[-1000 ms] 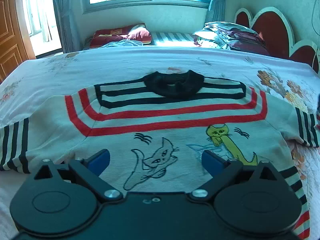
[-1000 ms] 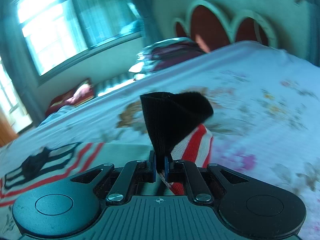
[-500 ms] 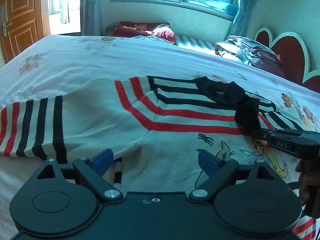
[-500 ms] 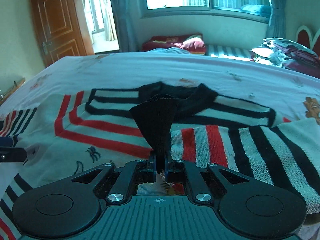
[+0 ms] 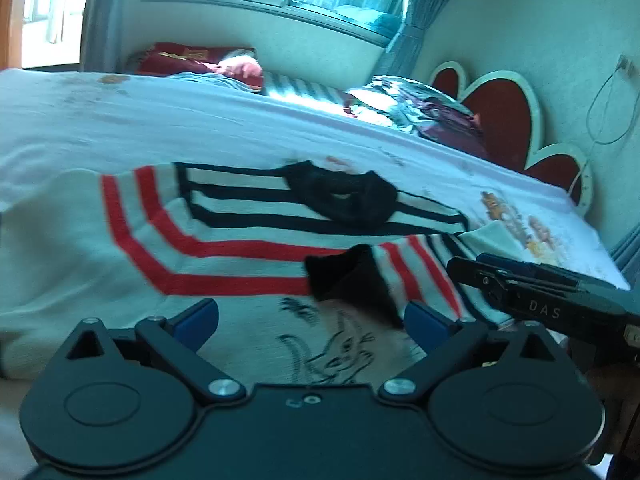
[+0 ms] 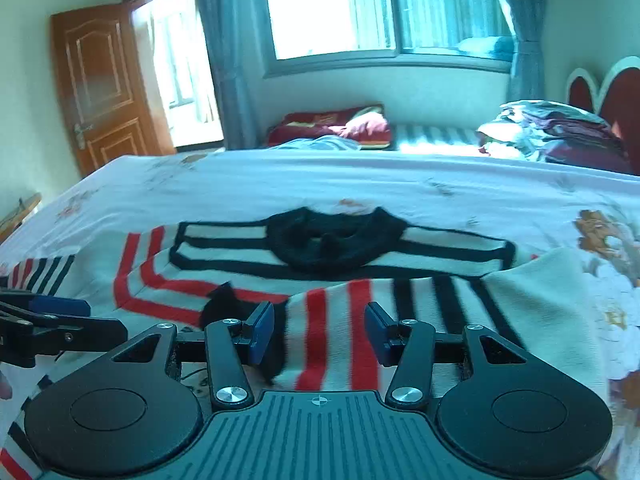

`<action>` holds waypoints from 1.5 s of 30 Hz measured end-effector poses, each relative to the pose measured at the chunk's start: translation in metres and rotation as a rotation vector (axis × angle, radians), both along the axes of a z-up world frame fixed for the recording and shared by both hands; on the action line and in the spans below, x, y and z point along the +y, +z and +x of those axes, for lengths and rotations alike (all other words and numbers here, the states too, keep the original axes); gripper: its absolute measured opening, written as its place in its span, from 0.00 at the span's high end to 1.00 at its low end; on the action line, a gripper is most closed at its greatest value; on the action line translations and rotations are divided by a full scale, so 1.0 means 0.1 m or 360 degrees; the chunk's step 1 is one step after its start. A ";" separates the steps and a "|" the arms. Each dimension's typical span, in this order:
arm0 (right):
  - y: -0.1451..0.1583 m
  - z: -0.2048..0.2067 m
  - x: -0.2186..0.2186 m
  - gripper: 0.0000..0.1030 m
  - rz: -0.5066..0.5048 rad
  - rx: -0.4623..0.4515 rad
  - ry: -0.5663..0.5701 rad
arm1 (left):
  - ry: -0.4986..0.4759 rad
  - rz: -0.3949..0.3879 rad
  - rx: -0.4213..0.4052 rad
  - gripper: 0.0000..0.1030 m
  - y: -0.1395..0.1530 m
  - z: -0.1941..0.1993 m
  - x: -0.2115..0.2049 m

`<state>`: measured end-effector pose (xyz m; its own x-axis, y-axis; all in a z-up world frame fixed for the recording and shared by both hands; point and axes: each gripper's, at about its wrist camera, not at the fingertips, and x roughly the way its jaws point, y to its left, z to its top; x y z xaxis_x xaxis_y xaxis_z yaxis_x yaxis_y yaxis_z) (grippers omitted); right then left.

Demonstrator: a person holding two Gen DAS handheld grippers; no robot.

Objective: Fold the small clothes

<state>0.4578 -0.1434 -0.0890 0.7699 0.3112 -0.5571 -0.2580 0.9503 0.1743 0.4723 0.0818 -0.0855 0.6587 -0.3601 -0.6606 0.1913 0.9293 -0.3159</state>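
A bedroom, with a bed under a pale floral sheet. Left wrist view: the striped sweater lies flat, its right sleeve folded across the chest; the left gripper hovers wide open, empty. Right wrist view: the right gripper is opening — the sleeve's black cuff lies loose between its pads.

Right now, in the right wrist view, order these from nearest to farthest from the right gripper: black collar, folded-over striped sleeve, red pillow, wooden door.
1. folded-over striped sleeve, lying between the opening jaws of the right gripper
2. black collar, straight ahead, mid-sweater
3. red pillow, beyond the bed's far edge
4. wooden door, far left wall; close to the pillow's depth, so this order is uncertain
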 end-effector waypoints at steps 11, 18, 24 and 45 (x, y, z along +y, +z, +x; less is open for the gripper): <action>0.14 -0.23 -1.33 0.55 0.0090 0.0090 -0.0603 | 0.0049 -0.0069 0.0247 0.89 -0.45 0.63 -0.38; -0.01 -0.37 -1.69 0.68 0.0214 0.0202 -0.0696 | 0.0100 0.0244 0.0065 0.90 -0.37 0.41 -0.17; -0.07 -0.39 -1.71 0.68 0.0287 0.0253 -0.0581 | 0.0139 0.0218 0.0041 0.90 -0.36 0.34 -0.17; -0.19 -0.50 -1.65 0.70 0.0049 0.0324 -0.0344 | 0.0177 0.0275 0.0047 0.91 -0.41 0.31 -0.11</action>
